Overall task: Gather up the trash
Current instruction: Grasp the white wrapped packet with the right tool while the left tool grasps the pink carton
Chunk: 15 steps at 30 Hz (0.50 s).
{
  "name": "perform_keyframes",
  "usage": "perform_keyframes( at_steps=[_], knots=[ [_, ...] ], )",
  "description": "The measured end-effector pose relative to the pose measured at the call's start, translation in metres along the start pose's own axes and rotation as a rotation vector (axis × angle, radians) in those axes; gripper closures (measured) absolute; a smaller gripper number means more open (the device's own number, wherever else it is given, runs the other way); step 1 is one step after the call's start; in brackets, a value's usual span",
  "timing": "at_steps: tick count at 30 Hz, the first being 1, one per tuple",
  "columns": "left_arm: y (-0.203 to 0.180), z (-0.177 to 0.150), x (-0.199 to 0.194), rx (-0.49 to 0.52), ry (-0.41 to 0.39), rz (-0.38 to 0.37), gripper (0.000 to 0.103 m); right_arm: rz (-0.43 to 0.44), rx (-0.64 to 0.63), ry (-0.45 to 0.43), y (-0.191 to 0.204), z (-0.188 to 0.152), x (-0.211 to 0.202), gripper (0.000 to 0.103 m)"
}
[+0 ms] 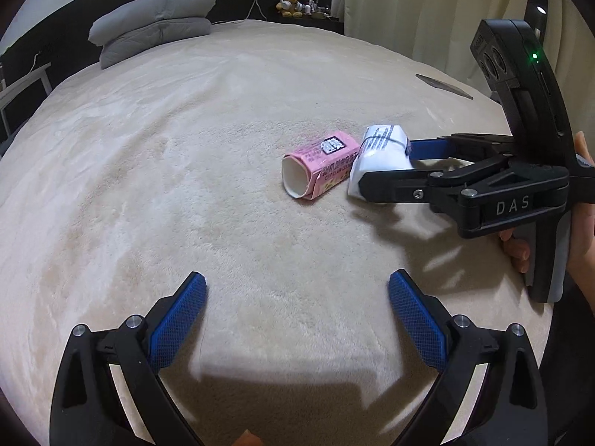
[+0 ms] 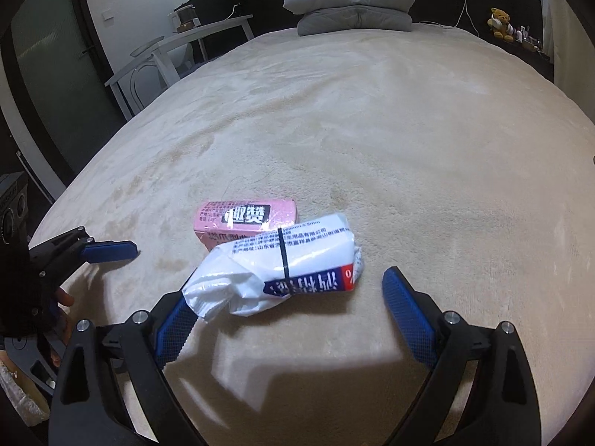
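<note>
- Our right claw [image 2: 286, 308] is spread wide around the crumpled white plastic wrapper with blue print [image 2: 282, 264]; the wrapper lies between the blue pads, its near-left end against the left pad, but nothing is pinched yet.
- From the left wrist view the same claw straddles the wrapper from the right, one finger on each side.
- Our left claw [image 1: 297, 297] is also wide and carries nothing, hovering over bare blanket nearer to us than the trash.
- The pink cardboard carton with an open white end [image 1: 319, 163] lies on its side just left of the wrapper, the two touching or nearly so.
- We judge the task is at its start: both pieces are on the bed, neither is lifted, and no bin is clearly visible.
- What is left, as we read it: close on the wrapper, carry it off, then take the carton.
- The cream plush blanket on the bed [image 1: 223, 130] is soft, so the wrapper may sink as the claw closes.
- At the far end lie folded grey pillows [image 2: 353, 3], a yellow teddy bear [image 2: 500, 20] on the far-right ledge, and a white side table [image 2: 178, 52] to the left.
</note>
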<state>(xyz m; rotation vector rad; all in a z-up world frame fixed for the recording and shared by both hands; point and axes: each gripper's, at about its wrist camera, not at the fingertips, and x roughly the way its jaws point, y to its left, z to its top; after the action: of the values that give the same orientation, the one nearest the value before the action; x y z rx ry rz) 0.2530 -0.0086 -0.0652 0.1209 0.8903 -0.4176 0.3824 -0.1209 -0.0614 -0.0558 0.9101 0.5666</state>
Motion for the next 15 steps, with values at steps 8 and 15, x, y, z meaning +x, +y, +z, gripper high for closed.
perform_keyframes(
  at_steps=[8,15],
  knots=[
    [-0.002,0.018,0.005,0.001,-0.022,-0.036,0.006,-0.004,0.006,-0.027,-0.003,0.004,-0.011,0.024],
    [-0.004,0.039,0.021,-0.042,-0.020,-0.079,0.006,-0.008,0.053,-0.099,-0.016,0.013,-0.042,0.024]
  ],
)
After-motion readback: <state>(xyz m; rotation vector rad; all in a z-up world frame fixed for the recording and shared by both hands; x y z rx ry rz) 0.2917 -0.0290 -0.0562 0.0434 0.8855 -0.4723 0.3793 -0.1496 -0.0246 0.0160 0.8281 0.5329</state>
